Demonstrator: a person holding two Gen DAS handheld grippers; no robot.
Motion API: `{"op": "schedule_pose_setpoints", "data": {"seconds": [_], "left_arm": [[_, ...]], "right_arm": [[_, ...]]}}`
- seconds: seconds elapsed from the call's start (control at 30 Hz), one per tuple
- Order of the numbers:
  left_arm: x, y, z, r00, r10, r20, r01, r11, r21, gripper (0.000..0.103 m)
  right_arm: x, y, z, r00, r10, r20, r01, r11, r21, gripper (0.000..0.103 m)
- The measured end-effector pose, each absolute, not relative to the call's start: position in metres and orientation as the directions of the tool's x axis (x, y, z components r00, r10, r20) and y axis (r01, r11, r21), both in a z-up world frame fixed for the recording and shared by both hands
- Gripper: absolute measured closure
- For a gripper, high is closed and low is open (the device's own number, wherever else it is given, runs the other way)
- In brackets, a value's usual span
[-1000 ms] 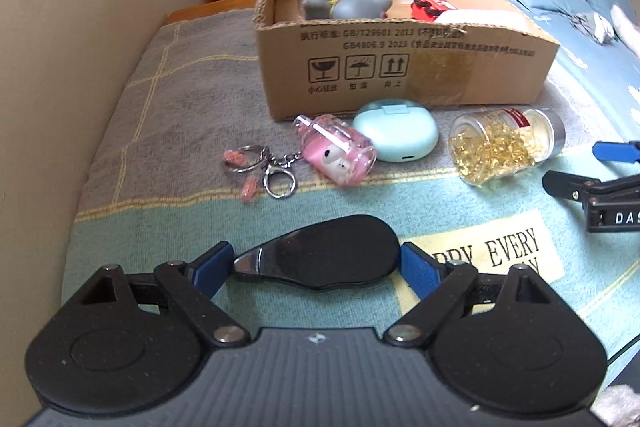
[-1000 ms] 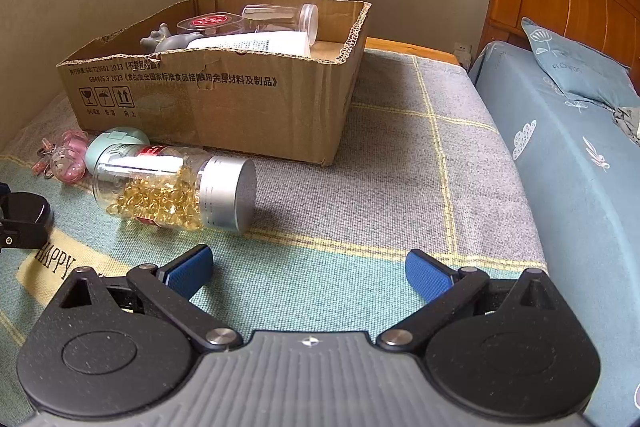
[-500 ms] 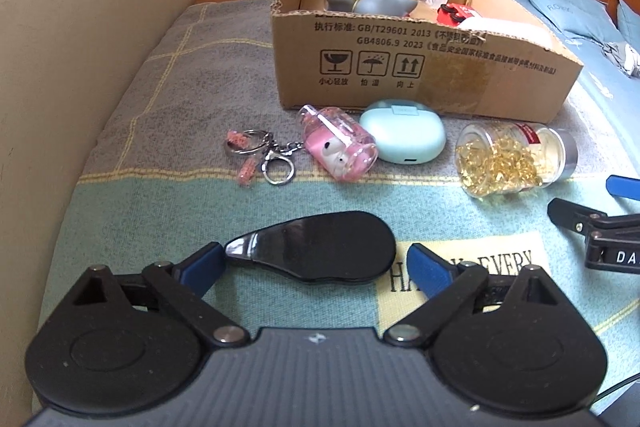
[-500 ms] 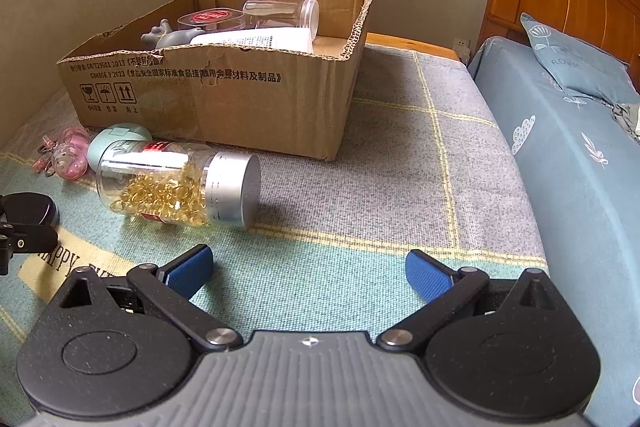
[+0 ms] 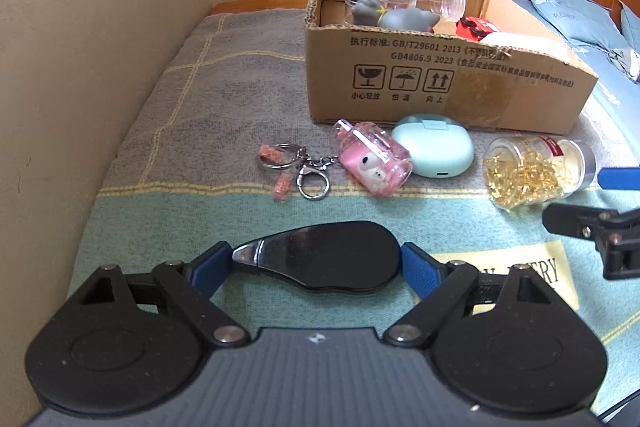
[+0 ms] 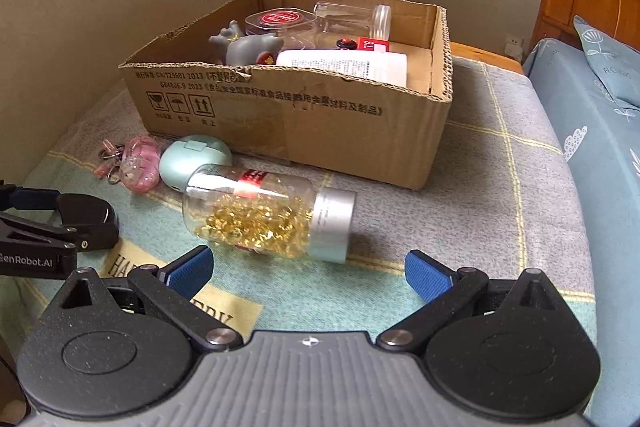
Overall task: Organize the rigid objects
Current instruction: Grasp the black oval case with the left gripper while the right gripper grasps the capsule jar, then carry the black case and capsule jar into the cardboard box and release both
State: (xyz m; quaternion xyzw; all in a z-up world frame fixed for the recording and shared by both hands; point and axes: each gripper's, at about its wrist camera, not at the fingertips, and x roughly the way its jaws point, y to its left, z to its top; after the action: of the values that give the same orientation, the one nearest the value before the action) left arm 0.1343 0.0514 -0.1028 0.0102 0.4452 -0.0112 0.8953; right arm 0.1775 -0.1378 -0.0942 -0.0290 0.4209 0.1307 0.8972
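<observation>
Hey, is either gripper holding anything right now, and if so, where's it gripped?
The left gripper holds a flat black teardrop-shaped object by its two ends, having just closed in. The right gripper is open and empty.

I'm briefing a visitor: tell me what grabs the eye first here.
The open cardboard box of odds and ends stands at the back of the blanket. In front of it the bottle of gold capsules lies on its side. The left gripper is closed on a black teardrop-shaped object.

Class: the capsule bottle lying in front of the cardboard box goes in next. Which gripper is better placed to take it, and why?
Right. The right gripper is open and empty, directly facing the capsule bottle. The left gripper already has the black oval object between its pads.
</observation>
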Motion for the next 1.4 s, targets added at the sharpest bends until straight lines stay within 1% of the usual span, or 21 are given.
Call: {"op": "schedule_pose_setpoints", "data": {"seconds": [0.17,0.5,0.6,0.67,0.8,1.0,1.23,1.4], "left_arm": [[0.134,0.055,-0.103,0.603,-0.02,-0.798,0.044,0.999,0.008,0.014],[0.133,0.063,-0.103,0.609,-0.034,-0.792,0.07,0.997,0.011,0.014],[0.132,0.063,-0.102,0.61,-0.037,-0.792,0.076,0.997,0.013,0.014],[0.132,0.064,-0.102,0.609,-0.038,-0.792,0.082,0.997,0.015,0.014],[0.131,0.063,-0.1,0.609,-0.04,-0.792,0.1,0.995,0.026,0.014],[0.13,0.065,-0.09,0.607,-0.066,-0.792,0.136,0.99,0.021,0.014],[0.127,0.061,-0.068,0.62,-0.109,-0.777,0.191,0.982,0.014,0.014],[0.127,0.056,-0.051,0.64,-0.131,-0.757,0.215,0.977,0.012,0.014]], "right_arm": [[0.19,-0.12,-0.091,0.595,0.215,-0.774,-0.264,0.962,0.064,0.0],[0.204,-0.091,-0.091,0.614,0.099,-0.783,-0.212,0.976,-0.043,0.0],[0.204,-0.088,-0.092,0.619,0.067,-0.783,-0.202,0.977,-0.076,0.005],[0.204,-0.089,-0.091,0.618,0.067,-0.783,-0.204,0.976,-0.078,0.005],[0.2,-0.091,-0.089,0.612,0.078,-0.787,-0.226,0.971,-0.079,0.006],[0.19,-0.103,-0.077,0.59,0.138,-0.795,-0.286,0.957,-0.047,0.006],[0.175,-0.117,-0.038,0.599,0.22,-0.77,-0.379,0.925,-0.031,0.006],[0.179,-0.128,-0.004,0.628,0.259,-0.734,-0.402,0.915,-0.022,0.006]]}}
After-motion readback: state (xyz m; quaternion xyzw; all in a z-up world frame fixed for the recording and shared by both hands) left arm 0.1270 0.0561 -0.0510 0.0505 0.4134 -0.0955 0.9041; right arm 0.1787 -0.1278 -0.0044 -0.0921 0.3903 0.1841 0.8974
